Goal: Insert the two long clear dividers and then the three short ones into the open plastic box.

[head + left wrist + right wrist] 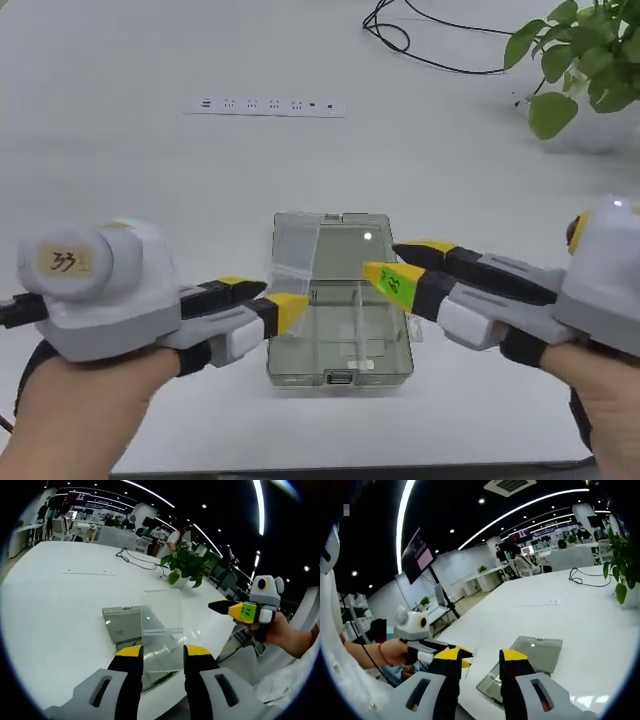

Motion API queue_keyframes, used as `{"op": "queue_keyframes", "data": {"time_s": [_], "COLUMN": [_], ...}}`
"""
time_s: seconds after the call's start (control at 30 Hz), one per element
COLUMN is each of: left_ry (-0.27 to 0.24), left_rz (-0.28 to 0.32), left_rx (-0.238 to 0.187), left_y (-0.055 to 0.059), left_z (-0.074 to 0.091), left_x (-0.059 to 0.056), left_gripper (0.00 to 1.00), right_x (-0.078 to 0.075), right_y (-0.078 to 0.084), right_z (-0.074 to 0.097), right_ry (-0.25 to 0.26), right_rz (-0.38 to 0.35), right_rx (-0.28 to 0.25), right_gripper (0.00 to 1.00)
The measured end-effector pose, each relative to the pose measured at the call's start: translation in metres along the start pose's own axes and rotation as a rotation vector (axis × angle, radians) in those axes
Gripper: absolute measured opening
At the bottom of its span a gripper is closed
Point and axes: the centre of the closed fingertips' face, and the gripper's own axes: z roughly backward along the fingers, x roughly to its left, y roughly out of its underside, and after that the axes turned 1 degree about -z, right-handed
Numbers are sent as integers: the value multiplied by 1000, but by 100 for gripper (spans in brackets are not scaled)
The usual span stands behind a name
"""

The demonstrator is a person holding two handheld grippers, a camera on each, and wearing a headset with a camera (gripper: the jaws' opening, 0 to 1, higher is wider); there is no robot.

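Box: the plastic box (340,350) is smoky-clear. It lies open on the white table (130,170) between the two grippers. Its lid (345,235) is folded back flat on the far side, and a small latch (340,378) sits at the near edge.
Box contents: faint clear lines cross the tray. I cannot tell whether these are seated partitions or moulded slots, and I cannot count them.
Task item: one clear divider (161,630), a thin, colourless, see-through rectangular sheet. It stands upright above the left edge of the box, and the lid shows through it. I cannot tell whether it is a long or a short one.
Left gripper: the left gripper (270,298) has its yellow-tipped jaws clamped on the lower edge of the divider, holding it at the box's left side.
Right gripper: the right gripper (385,258) has its jaws apart with nothing between them. It hovers over the right side of the box, tips pointing toward the divider.
Writing: a tan sticker (65,263) on the left gripper's body carries handwriting that reads roughly "33". A green label (397,284) on one right jaw bears marks too small to read.
Surroundings: a white power strip (268,105) lies well beyond the box. A black cable (430,45) and a leafy potted plant (580,60) are at the far right.
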Motion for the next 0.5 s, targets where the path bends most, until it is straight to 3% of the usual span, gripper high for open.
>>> {"op": "queue_keyframes", "data": {"time_s": [0.2, 0.5], "left_ry": [43, 67], "left_rz": [-40, -106], "left_rx": [-3, 7], "left_y": [-3, -7], "left_z": [-5, -11], "left_x": [-18, -35], "left_gripper": [30, 30], "right_x": [1, 0], "right_y": [17, 21], "right_z": [-11, -16], "right_ry": [36, 43], "right_rz": [-45, -104], "right_rx": [40, 36], "right_gripper": [25, 16]}}
